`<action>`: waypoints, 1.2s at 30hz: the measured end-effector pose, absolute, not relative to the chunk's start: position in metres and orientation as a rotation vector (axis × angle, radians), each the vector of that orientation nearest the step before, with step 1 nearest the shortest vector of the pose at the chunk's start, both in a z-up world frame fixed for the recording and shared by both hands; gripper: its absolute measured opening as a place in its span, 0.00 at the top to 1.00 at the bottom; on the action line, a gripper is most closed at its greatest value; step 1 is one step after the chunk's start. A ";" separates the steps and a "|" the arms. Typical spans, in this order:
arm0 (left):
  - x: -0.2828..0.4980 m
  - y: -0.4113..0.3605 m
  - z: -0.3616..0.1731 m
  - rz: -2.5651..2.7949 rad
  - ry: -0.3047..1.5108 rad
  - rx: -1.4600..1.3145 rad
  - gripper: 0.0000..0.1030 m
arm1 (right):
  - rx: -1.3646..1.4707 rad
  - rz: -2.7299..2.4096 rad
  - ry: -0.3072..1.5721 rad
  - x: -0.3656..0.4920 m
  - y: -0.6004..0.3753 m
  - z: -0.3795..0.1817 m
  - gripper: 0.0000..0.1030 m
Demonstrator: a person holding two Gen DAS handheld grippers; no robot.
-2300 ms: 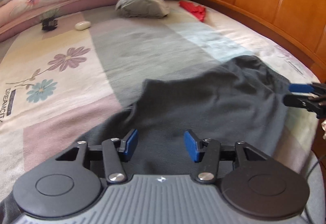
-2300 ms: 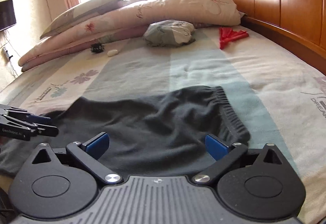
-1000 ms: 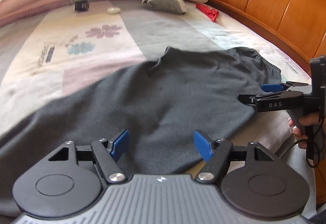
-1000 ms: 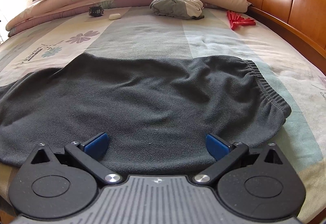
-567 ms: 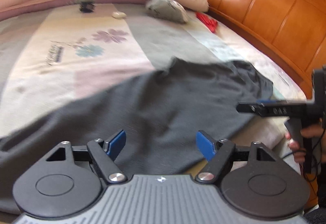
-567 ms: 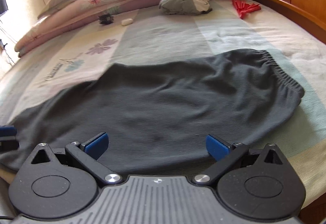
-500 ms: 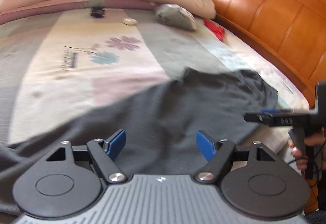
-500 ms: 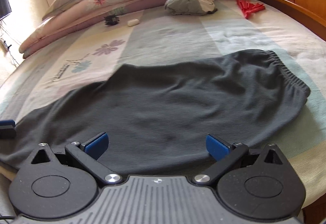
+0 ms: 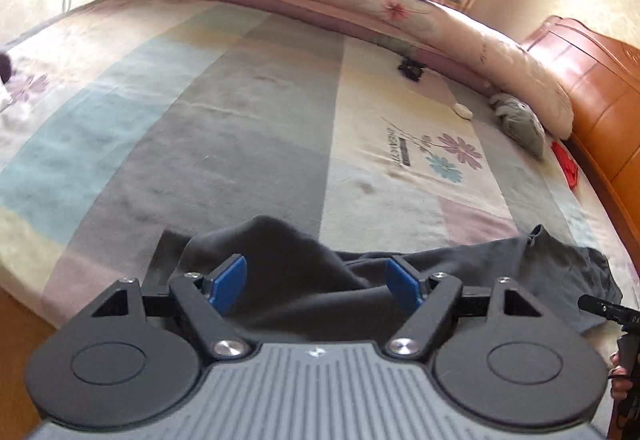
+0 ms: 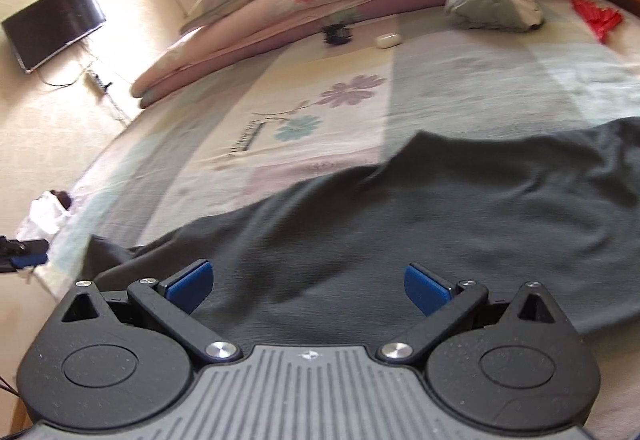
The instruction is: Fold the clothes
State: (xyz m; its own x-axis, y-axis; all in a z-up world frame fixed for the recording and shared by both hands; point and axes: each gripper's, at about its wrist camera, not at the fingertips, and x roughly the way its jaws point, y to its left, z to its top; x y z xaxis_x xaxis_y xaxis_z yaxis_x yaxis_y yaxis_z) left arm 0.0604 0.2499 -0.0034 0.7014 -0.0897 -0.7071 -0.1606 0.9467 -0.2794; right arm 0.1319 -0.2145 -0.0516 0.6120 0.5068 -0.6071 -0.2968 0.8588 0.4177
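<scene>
A: Two changes since a second ago: the left gripper now looks over the rumpled left end of the dark grey trousers, and the right gripper has swung left too.

B: Their jaws?

A: Both stand wide apart, grasping nothing, cloth below them. The trousers lie along the near edge of the bed, waistband to the right.

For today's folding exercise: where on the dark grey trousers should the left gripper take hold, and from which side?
Probably the raised, crumpled leg end of the dark grey trousers, approached from the near bed edge with the left gripper angled down. That end humps off the bedspread, giving the open jaws a fold to pinch; elsewhere the cloth lies flat.
</scene>
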 end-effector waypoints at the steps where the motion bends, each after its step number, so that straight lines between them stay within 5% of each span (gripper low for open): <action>1: 0.054 0.253 -0.005 0.059 0.800 -0.357 0.26 | 0.291 0.494 0.785 0.132 -0.211 -0.050 0.00; 10: 0.045 0.252 0.002 0.098 0.769 -0.396 0.23 | 0.294 0.556 0.761 0.113 -0.221 -0.039 0.00; 36: 0.048 0.324 -0.112 0.003 0.643 -0.871 0.25 | 0.317 0.426 0.884 0.139 -0.206 -0.056 0.00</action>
State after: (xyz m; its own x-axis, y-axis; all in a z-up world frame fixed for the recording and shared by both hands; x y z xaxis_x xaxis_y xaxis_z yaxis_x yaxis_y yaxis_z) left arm 0.0476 0.3245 -0.1118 0.8129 -0.2512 -0.5255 -0.2559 0.6564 -0.7097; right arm 0.1388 -0.2058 -0.0558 0.5601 0.4822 -0.6736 -0.2261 0.8713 0.4356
